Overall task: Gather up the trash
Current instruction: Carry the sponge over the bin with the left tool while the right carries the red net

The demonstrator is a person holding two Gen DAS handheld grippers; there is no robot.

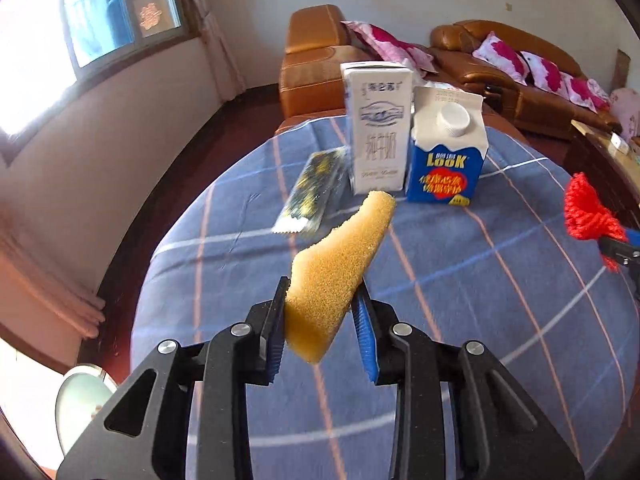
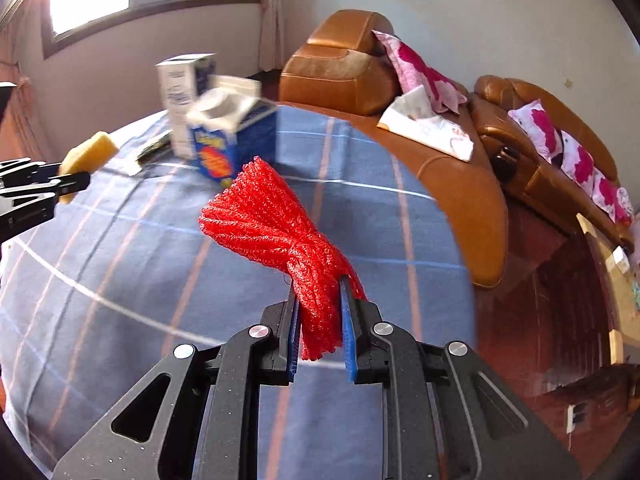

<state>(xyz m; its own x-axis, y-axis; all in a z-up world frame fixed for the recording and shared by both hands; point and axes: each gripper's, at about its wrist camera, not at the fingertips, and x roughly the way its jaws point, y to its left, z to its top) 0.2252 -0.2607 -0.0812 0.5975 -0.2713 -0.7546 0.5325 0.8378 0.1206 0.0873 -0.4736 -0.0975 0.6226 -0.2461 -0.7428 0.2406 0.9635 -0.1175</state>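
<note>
Sponge [image 1: 340,272] gripped, red netting [image 2: 276,232] gripped

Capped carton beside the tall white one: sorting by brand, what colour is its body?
Blue with a white top, on the capped carton; clearest in the left wrist view.

Items I cannot read in full:
- Red mesh bundle [image 1: 588,212]: cut off by my left view's right edge.
- White carton [image 2: 182,100] and blue carton [image 2: 228,140]: motion-blurred in my right view, print illegible.
- Dark wrapper [image 2: 154,146]: mostly hidden behind those cartons.
- Yellow sponge [image 2: 88,156]: lower part hidden by the left gripper [image 2: 60,184], itself cut by the frame edge.
</note>
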